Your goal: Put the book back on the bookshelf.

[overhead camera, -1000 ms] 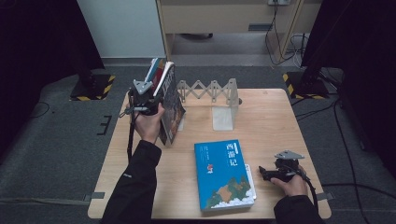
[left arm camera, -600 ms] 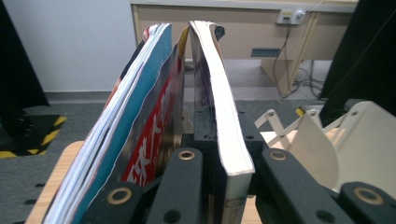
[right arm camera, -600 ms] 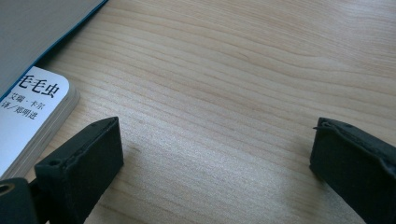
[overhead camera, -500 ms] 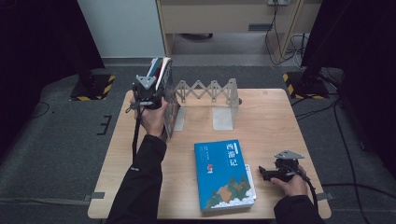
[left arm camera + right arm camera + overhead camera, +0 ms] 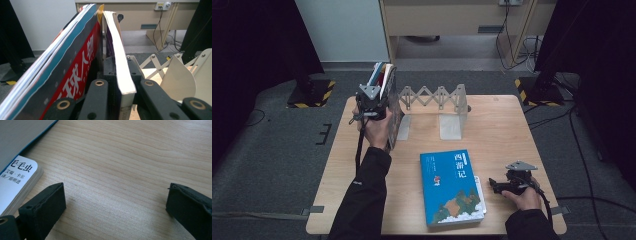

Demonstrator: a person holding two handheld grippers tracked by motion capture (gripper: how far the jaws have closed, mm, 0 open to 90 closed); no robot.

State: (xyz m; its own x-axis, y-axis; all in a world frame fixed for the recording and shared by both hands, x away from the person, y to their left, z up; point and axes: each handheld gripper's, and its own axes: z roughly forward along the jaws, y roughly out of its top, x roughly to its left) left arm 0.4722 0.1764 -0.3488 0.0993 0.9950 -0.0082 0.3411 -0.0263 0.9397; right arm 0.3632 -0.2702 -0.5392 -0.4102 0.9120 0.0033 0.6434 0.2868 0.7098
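Observation:
My left gripper (image 5: 378, 106) is raised over the table's far left, shut on an upright book with white page edges and a purple cover (image 5: 121, 75). In the left gripper view its jaws (image 5: 120, 82) stand on either side of that book. A thinner red and blue book (image 5: 72, 67) leans against it on the left. Both stand beside the left plate of a white expanding book rack (image 5: 437, 97). A blue book (image 5: 451, 187) lies flat at the table's near middle. My right gripper (image 5: 495, 184) rests on the wood just right of it, open, with bare table between its jaws (image 5: 115, 205).
A small white book (image 5: 17, 182) pokes out from under the blue one. The rack's upright end plates (image 5: 177, 77) stand at the back of the wooden table (image 5: 507, 130). Black stands with striped bases (image 5: 537, 87) flank the table, with a cabinet and cables behind.
The left hand has shifted a little farther back with its books, which now stand closer to the rack's left plate. The right hand has kept still.

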